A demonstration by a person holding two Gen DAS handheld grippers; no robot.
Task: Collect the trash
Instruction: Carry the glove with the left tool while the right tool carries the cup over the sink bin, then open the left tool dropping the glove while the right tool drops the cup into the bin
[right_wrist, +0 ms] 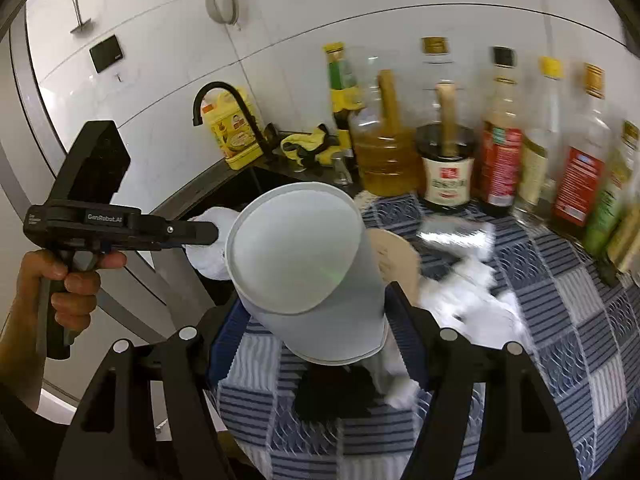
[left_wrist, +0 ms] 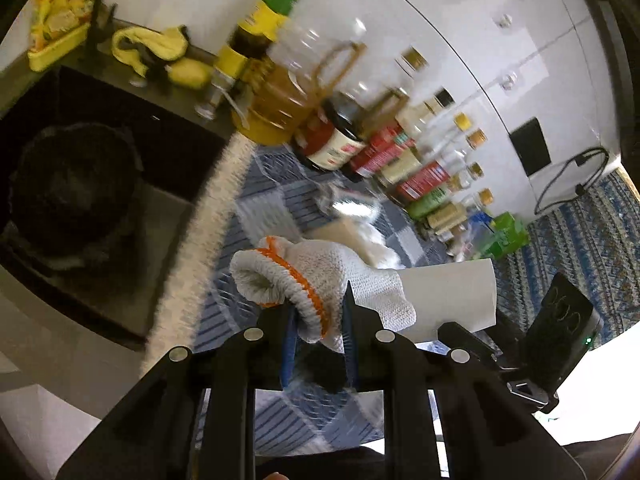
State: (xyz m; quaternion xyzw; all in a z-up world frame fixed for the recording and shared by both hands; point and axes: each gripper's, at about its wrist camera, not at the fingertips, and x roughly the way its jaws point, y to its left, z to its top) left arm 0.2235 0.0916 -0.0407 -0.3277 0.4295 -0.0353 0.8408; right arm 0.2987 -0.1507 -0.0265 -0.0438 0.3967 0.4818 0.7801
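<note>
My left gripper [left_wrist: 320, 316] is shut on a white knit glove [left_wrist: 320, 276] with an orange-trimmed cuff, held in the air over the blue checked cloth. My right gripper [right_wrist: 316, 320] is shut on a white paper cup [right_wrist: 304, 256], tilted with its mouth toward the camera. In the right wrist view the left gripper [right_wrist: 208, 232] holds the glove [right_wrist: 212, 248] just left of the cup's rim. The cup also shows in the left wrist view [left_wrist: 452, 296], right behind the glove. White crumpled paper [right_wrist: 472, 300] and a brown card piece [right_wrist: 396, 256] lie on the cloth.
A row of oil and sauce bottles [right_wrist: 448, 160] lines the white wall. A dark sink [left_wrist: 100, 200] with a black faucet [right_wrist: 224, 92] sits left of the checked cloth [right_wrist: 560, 320]. Yellow rags [right_wrist: 312, 146] and a yellow detergent bottle [right_wrist: 232, 132] stand behind the sink.
</note>
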